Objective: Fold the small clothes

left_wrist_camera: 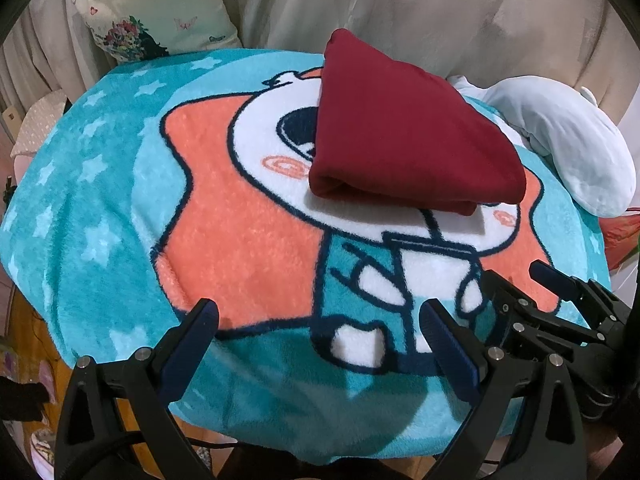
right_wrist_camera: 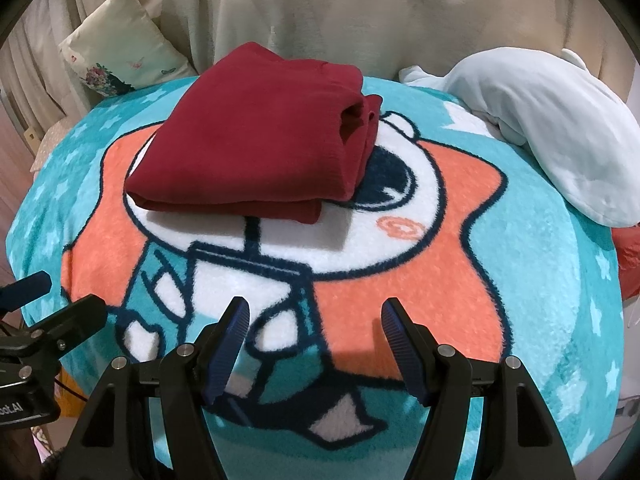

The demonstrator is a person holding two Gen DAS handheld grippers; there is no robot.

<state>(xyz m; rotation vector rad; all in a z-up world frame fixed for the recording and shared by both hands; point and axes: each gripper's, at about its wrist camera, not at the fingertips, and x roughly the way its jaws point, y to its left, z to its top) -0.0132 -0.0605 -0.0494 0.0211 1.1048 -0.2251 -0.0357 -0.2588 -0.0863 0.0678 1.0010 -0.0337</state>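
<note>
A dark red garment [left_wrist_camera: 400,128] lies folded into a thick rectangle at the far middle of a teal cartoon blanket [left_wrist_camera: 100,220]; it also shows in the right wrist view [right_wrist_camera: 248,148]. My left gripper [left_wrist_camera: 320,312] is open and empty, near the blanket's front edge, well short of the garment. My right gripper [right_wrist_camera: 316,312] is open and empty, also near the front edge. In the left wrist view the right gripper [left_wrist_camera: 516,280] sits at the lower right. In the right wrist view the left gripper [right_wrist_camera: 64,296] sits at the lower left.
A pale blue plush garment [left_wrist_camera: 568,140] lies heaped at the blanket's far right, seen too in the right wrist view [right_wrist_camera: 540,128]. A floral cushion [left_wrist_camera: 156,16] leans at the back left against cream drapes [left_wrist_camera: 400,8]. A red item [left_wrist_camera: 620,232] lies at the right edge.
</note>
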